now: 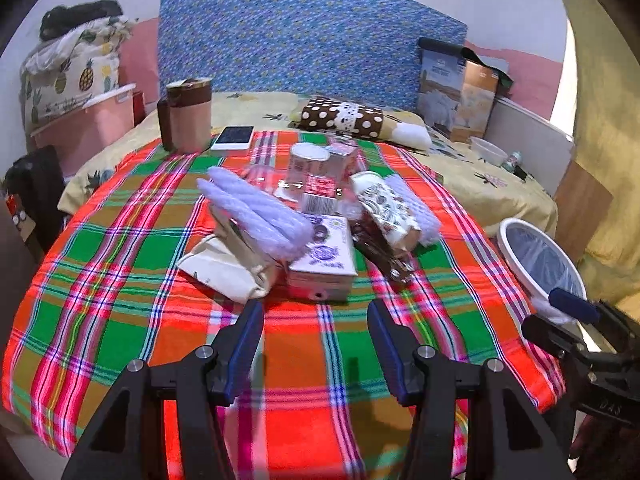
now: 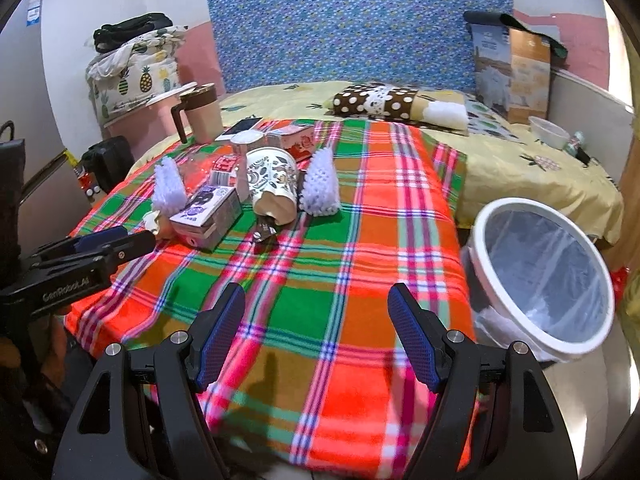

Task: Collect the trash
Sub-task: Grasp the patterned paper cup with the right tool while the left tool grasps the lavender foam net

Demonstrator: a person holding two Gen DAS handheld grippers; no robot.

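Note:
A heap of trash lies mid-blanket: white foam nets [image 1: 256, 208], a purple-and-white carton [image 1: 324, 256] [image 2: 206, 210], a patterned paper cup [image 1: 386, 208] [image 2: 272, 180] on its side, a cream bag [image 1: 228, 264], a brown wrapper [image 1: 380, 256] and a can [image 1: 308, 160]. My left gripper [image 1: 316, 312] [image 2: 136, 237] hovers open just short of the carton, with nothing between its fingers. My right gripper [image 2: 316, 296] [image 1: 540, 310] is open and empty over the blanket's near part. A white-rimmed lined bin [image 2: 514, 203] [image 1: 505, 240] stands off the bed's right edge, beside it.
The plaid blanket [image 1: 120, 280] covers a bed with a blue headboard [image 1: 304, 32]. Behind the heap stand a brown-and-beige mug [image 1: 190, 116] and a phone [image 1: 233, 138]. A dotted pillow [image 1: 340, 118], cardboard boxes [image 1: 456, 88] and a white bowl [image 1: 488, 150] lie further back.

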